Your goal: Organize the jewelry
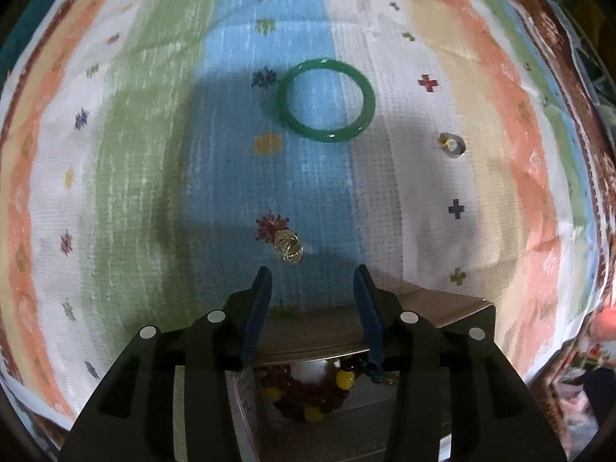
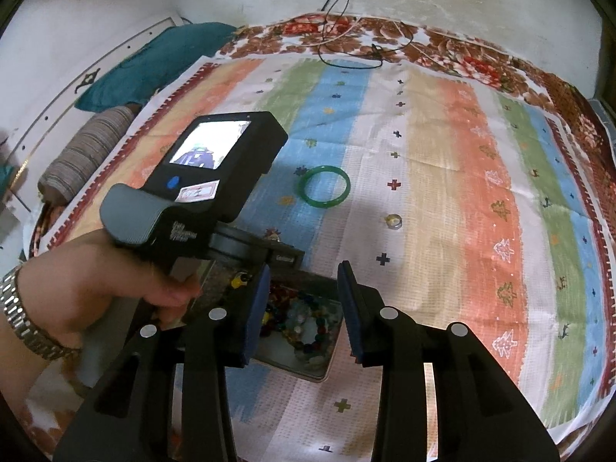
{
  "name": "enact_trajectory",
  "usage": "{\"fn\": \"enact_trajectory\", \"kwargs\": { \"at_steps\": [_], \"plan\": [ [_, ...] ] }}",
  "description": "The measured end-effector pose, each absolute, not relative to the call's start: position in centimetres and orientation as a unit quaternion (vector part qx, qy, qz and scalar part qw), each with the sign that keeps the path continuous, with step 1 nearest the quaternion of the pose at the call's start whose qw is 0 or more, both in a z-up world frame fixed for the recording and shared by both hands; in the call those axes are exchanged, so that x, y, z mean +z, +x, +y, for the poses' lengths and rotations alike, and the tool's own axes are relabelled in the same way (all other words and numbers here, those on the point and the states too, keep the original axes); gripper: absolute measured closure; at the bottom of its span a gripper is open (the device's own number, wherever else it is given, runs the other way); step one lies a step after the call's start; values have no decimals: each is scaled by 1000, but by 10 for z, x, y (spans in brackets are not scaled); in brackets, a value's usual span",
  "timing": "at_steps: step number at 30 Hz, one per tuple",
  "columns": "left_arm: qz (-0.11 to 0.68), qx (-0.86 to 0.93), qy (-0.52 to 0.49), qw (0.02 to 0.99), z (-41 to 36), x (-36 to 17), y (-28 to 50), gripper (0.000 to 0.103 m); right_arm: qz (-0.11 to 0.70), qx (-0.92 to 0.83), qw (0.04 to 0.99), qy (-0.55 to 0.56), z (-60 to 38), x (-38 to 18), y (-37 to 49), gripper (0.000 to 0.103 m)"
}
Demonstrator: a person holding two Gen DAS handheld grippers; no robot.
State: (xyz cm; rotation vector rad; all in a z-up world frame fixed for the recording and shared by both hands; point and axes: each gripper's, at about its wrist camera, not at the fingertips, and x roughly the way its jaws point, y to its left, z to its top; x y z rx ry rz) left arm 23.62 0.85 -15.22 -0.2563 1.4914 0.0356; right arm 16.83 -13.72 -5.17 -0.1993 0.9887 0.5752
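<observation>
— Three loose pieces lie on the striped cloth [image 1: 423, 177]; which one does the coming move turn on?

— Most likely the small gold wire ring [image 1: 288, 248]. In the left wrist view it sits just beyond the tips of the left gripper [image 1: 311, 273], at about eleven o'clock from the gap, closer to the left-side finger than to the right-side one. It is roundish, with no long axis to line up on.

— And the fingers?

— The left gripper's jaws stand partly apart with nothing between them. The right gripper [image 2: 304, 269] is likewise partly apart and empty, held over the metal tray [image 2: 327, 369] of beaded bracelets [image 2: 304, 319].

— Which hand is nearer the gold ring?

— The left, judging by both views. From the right wrist the left gripper's body covers most of that spot, and the ring lies at roughly eleven o'clock from the right fingers, well beyond them.

— The other pieces?

— The green bangle [image 1: 325, 101] lies at twelve o'clock, farther out and flat on the cloth. The silver ring [image 1: 452, 145] sits at about one o'clock, well apart.

— So the left would need a small shift toward eleven before closing?

— That seems the call.
</observation>
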Motion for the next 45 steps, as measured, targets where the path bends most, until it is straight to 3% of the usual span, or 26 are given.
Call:
{"fn": "enact_trajectory", "kwargs": {
  "at_steps": [8,17,20,22,45],
  "plan": [
    [694,1,-155,703,16,-164,242,49,468,271,836,-94,-137,-52,169,66],
    [707,45,-128,694,10,-185,245,65,470,269,835,-94,-137,-52,170,66],
    [708,61,-118,694,7,-188,248,82,471,269,835,-94,-137,-52,171,66],
    [708,65,-115,694,6,-189,248,101,471,269,835,-95,-137,-52,171,66],
    [667,15,-180,723,38,-127,235,103,477,263,833,-96,-142,-58,179,66]
  ]
}}
